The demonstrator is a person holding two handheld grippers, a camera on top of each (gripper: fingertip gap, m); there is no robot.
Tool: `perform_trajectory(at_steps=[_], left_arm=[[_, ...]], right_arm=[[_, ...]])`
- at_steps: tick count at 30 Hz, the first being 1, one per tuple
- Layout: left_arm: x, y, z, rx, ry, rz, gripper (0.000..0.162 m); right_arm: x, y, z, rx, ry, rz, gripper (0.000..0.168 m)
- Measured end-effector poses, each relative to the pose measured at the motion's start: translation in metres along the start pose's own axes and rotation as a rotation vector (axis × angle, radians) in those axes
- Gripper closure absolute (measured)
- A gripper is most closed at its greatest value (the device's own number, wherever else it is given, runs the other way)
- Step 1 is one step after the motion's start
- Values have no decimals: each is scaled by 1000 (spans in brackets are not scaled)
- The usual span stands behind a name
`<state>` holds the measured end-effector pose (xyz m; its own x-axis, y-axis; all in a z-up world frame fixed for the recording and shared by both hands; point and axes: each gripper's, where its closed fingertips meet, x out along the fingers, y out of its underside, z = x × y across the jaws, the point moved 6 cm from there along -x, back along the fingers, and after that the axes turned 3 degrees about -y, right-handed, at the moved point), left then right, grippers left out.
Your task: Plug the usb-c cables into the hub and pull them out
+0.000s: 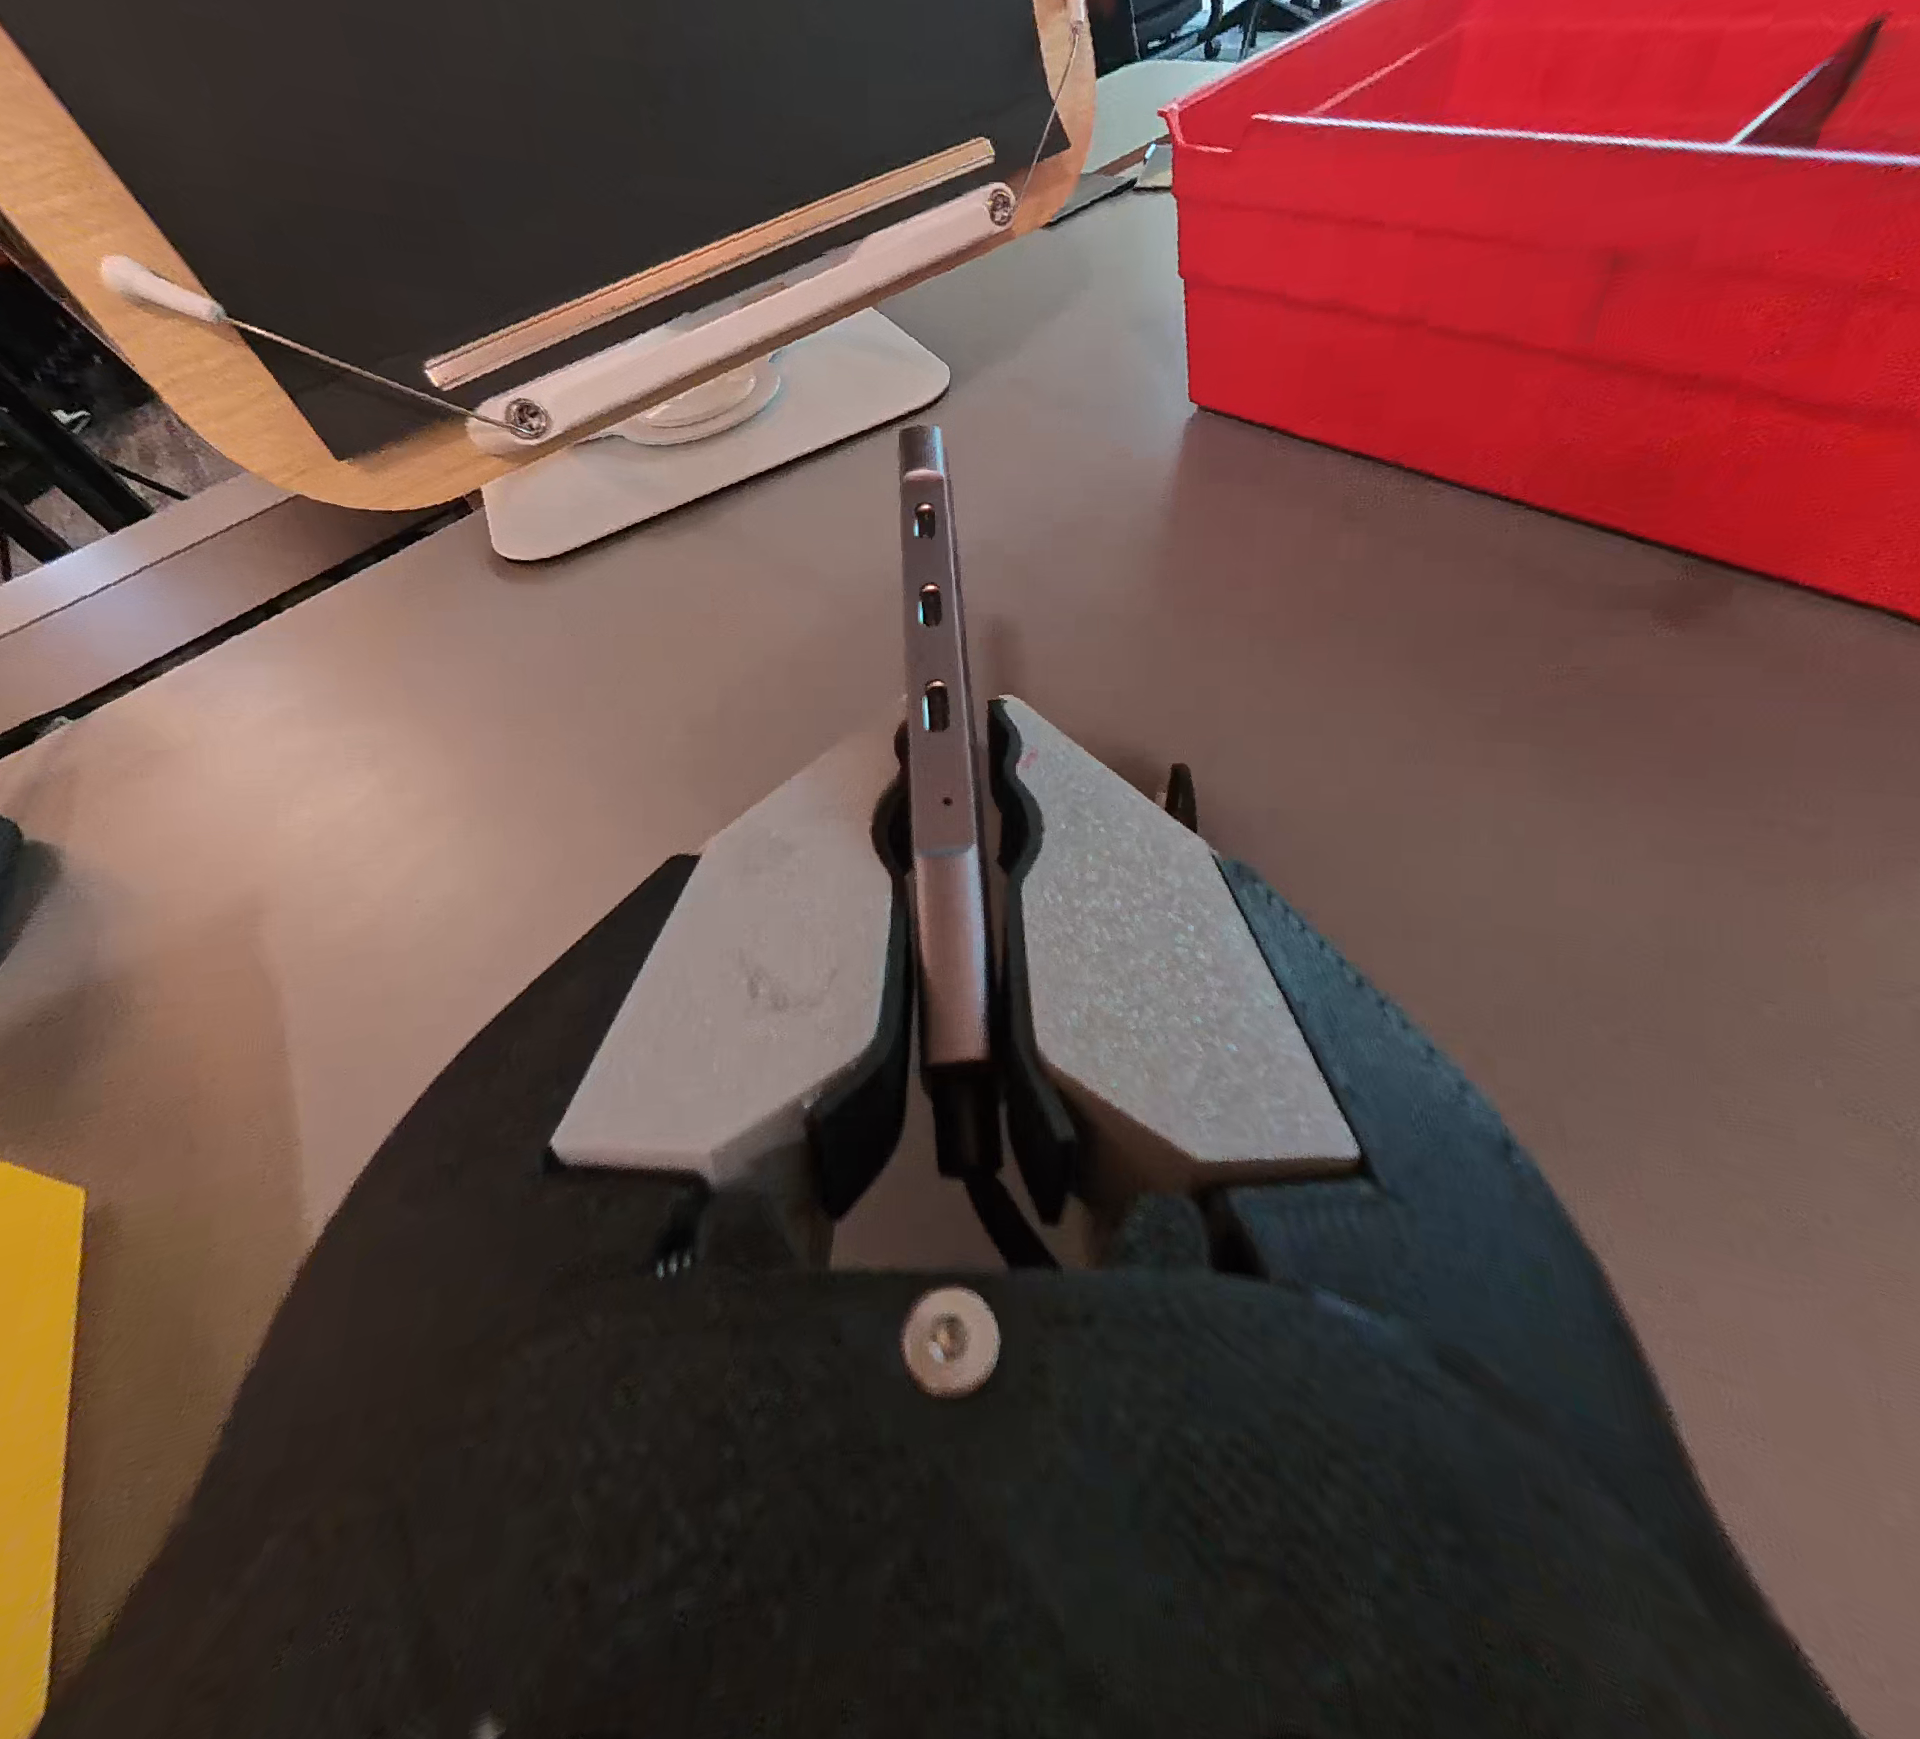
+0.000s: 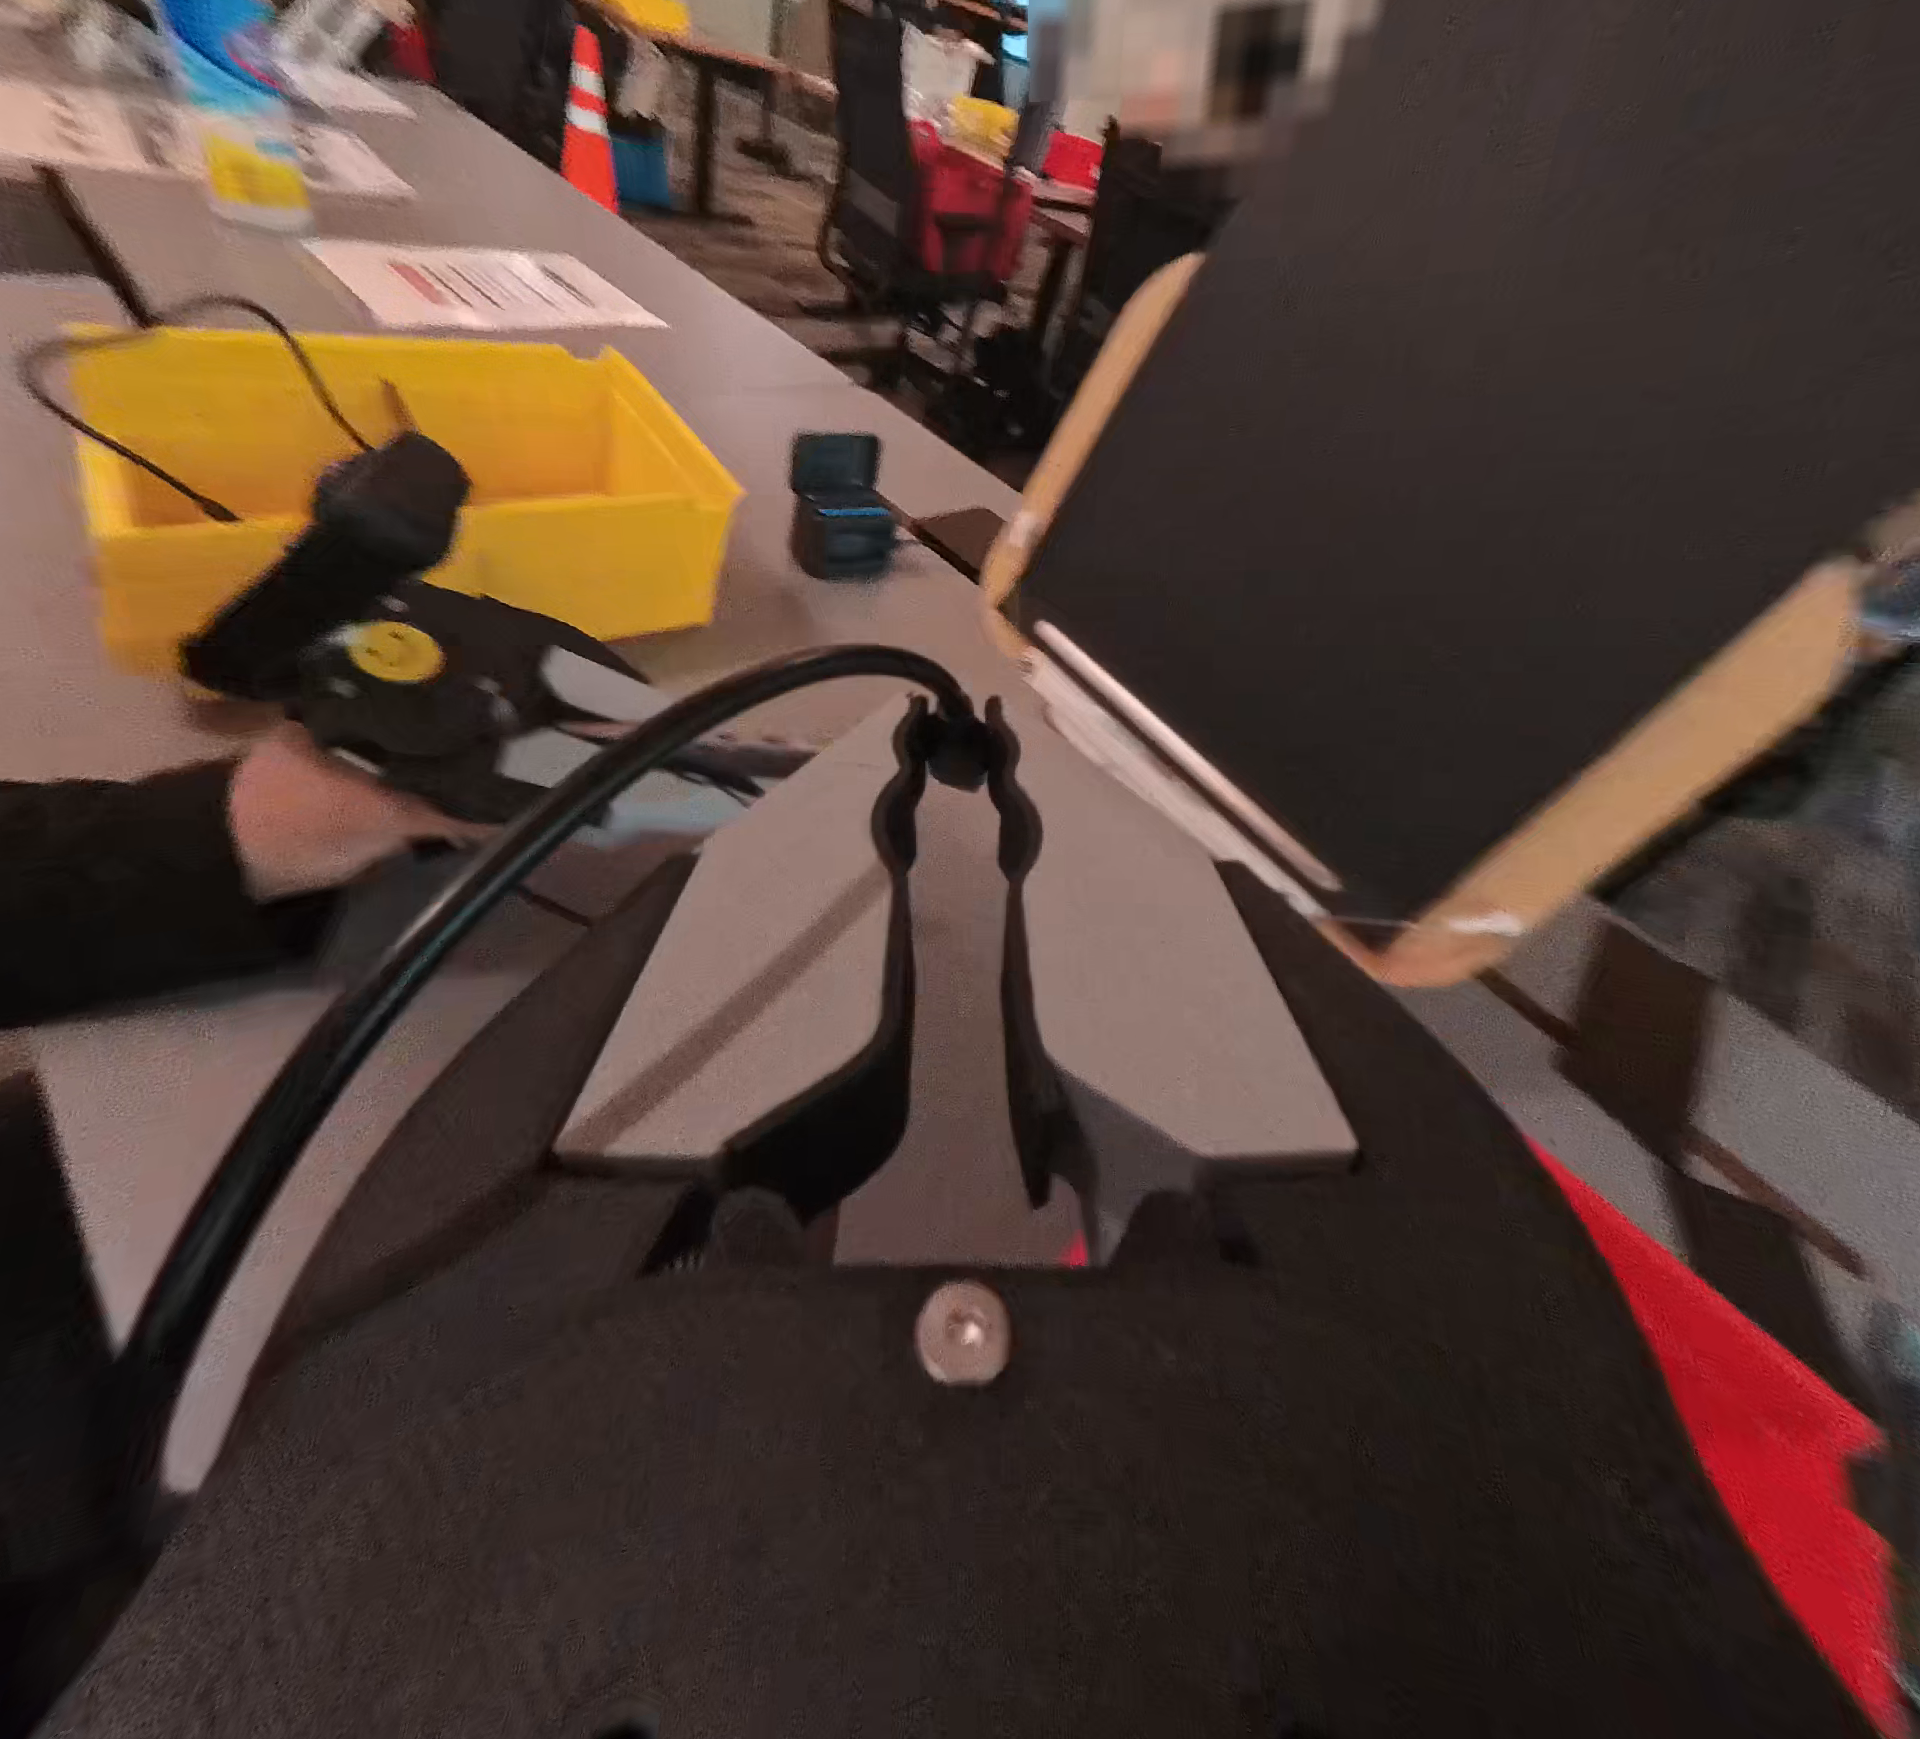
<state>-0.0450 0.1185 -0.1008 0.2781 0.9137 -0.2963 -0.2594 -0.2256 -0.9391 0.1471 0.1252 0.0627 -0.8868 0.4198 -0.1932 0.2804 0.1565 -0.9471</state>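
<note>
In the left wrist view, the left gripper is closed on the grey usb-c hub, which stands on its thin edge between the two grey fingers in the centre of the frame. The far end of the hub points to the upper part of the picture, and three small ports on its narrow side are free, with nothing plugged in. A short black lead leaves the near end of the hub between the fingers. Beyond the hub, in the upper left, a black board with a wooden edge leans on a white stand, and a red bin sits at the upper right on the brown table. In the right wrist view, the right gripper is almost closed and pinches the black plug of a usb-c cable at its fingertips; the cable bends away to the lower left of the frame. At the middle left, a hand holds the other gripper low over the table, in front of a yellow bin. A small black case stands near the centre, and the black board fills the upper right.
</note>
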Motion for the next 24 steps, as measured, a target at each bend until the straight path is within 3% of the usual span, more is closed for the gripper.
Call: perform_trajectory(at_steps=[6,13,16,19,24], left_arm=[[2,0,-5,22,8,5,151],[3,0,-7,57,-5,4,151],[2,-2,-7,88,-27,-11,151],[3,-1,-10,115,-24,-8,151],[4,-1,-13,149,-29,1,151]], right_arm=[[-52,58,-78,-290,287,466,161],[-81,150,-101,-496,211,1115,165],[-90,167,-98,-584,146,1207,163],[-97,173,-96,-645,128,1268,147],[-110,182,-108,-746,163,1397,135]])
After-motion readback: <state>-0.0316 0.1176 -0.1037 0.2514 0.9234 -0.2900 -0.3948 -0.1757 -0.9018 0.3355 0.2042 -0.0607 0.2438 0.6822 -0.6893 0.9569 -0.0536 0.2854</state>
